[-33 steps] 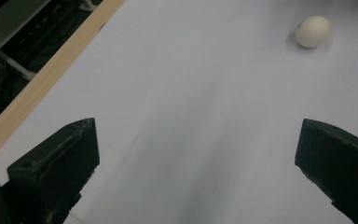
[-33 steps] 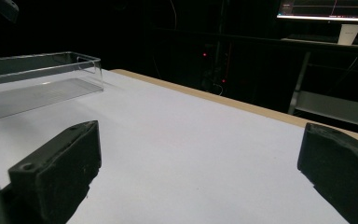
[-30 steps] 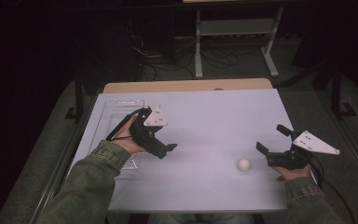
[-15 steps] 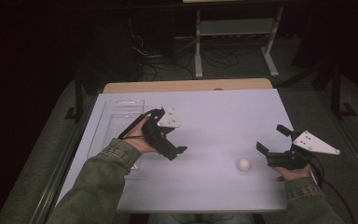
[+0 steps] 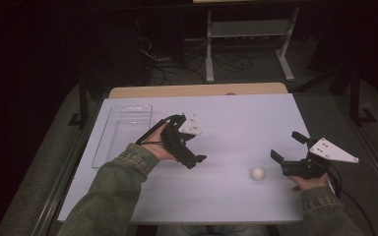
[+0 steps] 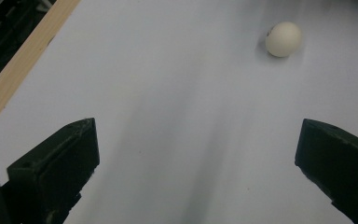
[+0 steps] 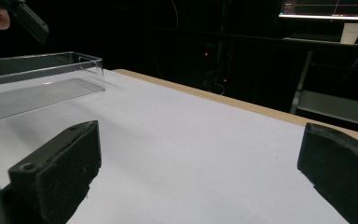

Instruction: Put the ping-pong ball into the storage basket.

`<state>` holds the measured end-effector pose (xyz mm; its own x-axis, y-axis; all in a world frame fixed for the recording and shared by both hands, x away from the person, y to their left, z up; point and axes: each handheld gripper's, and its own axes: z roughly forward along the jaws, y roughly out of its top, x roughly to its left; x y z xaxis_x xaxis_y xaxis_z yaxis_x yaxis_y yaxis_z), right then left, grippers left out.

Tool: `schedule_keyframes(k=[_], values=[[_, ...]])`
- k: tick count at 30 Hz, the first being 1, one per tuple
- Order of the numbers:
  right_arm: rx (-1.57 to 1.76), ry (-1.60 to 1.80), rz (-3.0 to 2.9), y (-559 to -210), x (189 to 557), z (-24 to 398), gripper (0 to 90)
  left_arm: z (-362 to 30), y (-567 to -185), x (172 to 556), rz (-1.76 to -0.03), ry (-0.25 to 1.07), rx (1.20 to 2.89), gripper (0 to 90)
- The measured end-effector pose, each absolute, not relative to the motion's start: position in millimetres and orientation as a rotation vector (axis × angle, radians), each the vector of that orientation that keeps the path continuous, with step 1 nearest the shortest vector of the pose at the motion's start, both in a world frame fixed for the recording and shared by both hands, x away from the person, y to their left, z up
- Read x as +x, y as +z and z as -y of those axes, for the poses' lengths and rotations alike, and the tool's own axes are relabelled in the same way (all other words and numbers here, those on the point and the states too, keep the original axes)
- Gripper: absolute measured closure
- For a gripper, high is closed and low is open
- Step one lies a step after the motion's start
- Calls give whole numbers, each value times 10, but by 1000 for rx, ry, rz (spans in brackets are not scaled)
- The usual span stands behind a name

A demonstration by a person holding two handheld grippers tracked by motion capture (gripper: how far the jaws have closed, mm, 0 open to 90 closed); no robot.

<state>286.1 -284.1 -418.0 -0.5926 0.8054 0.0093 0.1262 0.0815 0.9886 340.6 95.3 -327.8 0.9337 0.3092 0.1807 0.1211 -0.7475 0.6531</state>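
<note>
Left gripper (image 5: 197,160) had moved right toward ping-pong ball (image 5: 258,173) | jaws wide, empty | right gripper (image 5: 286,153) unmoved, agape, empty | pickup approaching

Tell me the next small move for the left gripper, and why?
Probably carry the left gripper on toward the small white ball and lower it so the jaws straddle it. The jaws stand wide open with nothing between them, and in the left gripper view the ball lies ahead, off to one side, untouched on the white table.
</note>
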Motion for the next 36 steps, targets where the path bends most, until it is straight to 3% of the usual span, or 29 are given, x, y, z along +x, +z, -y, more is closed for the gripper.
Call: schedule_keyframes(k=[36], values=[[931, 1559, -1799, -4192, 2858, 2854, 0, -525, -3495, 3470, -207, 292, 2468, 0]])
